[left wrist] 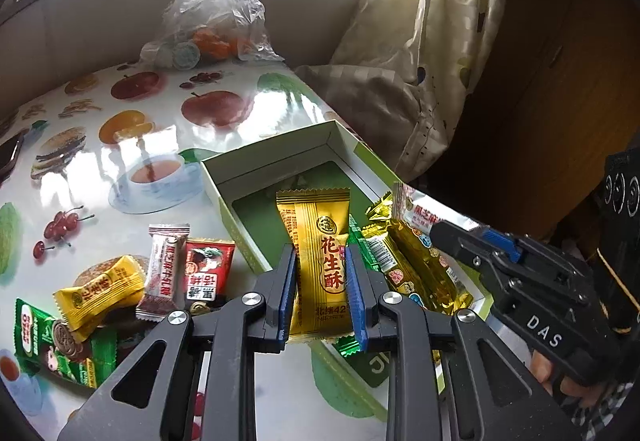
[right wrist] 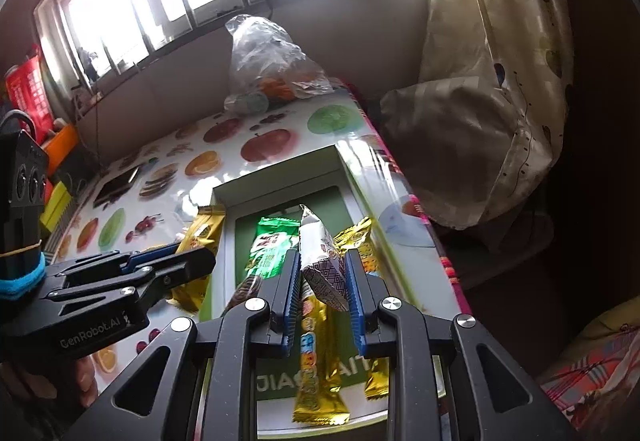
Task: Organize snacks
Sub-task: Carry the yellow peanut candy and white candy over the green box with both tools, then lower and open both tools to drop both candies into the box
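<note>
My left gripper [left wrist: 320,261] is shut on a gold peanut-crisp packet [left wrist: 318,253] and holds it over the near left edge of the open green-and-white box [left wrist: 280,157]. My right gripper [right wrist: 322,269] is shut on a white sesame-candy packet [right wrist: 320,261], held above the box [right wrist: 280,177]; it also shows in the left wrist view [left wrist: 416,209]. Gold packets [left wrist: 416,261] and a green packet [right wrist: 270,245] lie in the box. Loose snacks lie on the table to the left: a yellow packet [left wrist: 100,291], a white one [left wrist: 164,265], a red one [left wrist: 206,269] and a green biscuit pack [left wrist: 56,345].
The table [left wrist: 120,169] has a glossy fruit-print cover. A clear plastic bag [left wrist: 216,13] with oranges stands at its far edge by the window wall. A phone [right wrist: 116,183] lies at the table's left. A curtain and cushion [right wrist: 460,145] hang past the right edge.
</note>
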{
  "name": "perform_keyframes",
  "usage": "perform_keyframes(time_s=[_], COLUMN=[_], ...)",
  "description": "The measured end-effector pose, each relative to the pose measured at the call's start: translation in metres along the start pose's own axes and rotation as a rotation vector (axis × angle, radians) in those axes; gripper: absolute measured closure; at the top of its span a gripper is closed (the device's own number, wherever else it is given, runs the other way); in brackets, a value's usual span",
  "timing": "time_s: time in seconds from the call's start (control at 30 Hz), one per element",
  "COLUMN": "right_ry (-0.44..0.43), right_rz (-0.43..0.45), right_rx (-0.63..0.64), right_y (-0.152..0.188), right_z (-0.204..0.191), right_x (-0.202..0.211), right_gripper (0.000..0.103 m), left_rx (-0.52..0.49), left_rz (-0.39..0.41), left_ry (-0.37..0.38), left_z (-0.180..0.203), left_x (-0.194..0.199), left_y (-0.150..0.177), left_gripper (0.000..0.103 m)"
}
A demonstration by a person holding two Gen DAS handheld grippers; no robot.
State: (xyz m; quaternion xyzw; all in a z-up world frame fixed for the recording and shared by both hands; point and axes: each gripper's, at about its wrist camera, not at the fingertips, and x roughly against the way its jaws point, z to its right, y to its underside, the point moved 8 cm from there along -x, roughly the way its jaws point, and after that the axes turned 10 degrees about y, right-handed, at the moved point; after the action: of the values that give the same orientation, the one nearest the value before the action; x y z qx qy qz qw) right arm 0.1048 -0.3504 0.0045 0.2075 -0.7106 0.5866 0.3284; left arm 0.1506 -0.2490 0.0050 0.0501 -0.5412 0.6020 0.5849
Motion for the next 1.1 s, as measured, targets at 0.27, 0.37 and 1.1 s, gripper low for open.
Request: perform_keyframes(time_s=[0.27, 0.37, 1.1], right_ry=[0.005, 0.013, 0.013], right_rz=[-0.014, -0.021, -0.038], right_rx=[0.019, 0.029, 0.056], right_y=[-0.009, -0.01, -0.001], right_z=[0.004, 0.007, 0.012], right_x=[-0.017, -0.024, -0.038], right_gripper=[0.081, 0.081, 0.081], left_rx=[-0.002, -0.002, -0.024], left_rz=[-0.024, -0.026, -0.043], left_ry=[0.013, 0.015, -0.006], left_z=[0.009, 0.012, 0.024], left_x=[-0.015, -0.017, -0.027], left_y=[0.003, 0.004, 0.013], left_gripper=[0.078, 0.078, 0.078])
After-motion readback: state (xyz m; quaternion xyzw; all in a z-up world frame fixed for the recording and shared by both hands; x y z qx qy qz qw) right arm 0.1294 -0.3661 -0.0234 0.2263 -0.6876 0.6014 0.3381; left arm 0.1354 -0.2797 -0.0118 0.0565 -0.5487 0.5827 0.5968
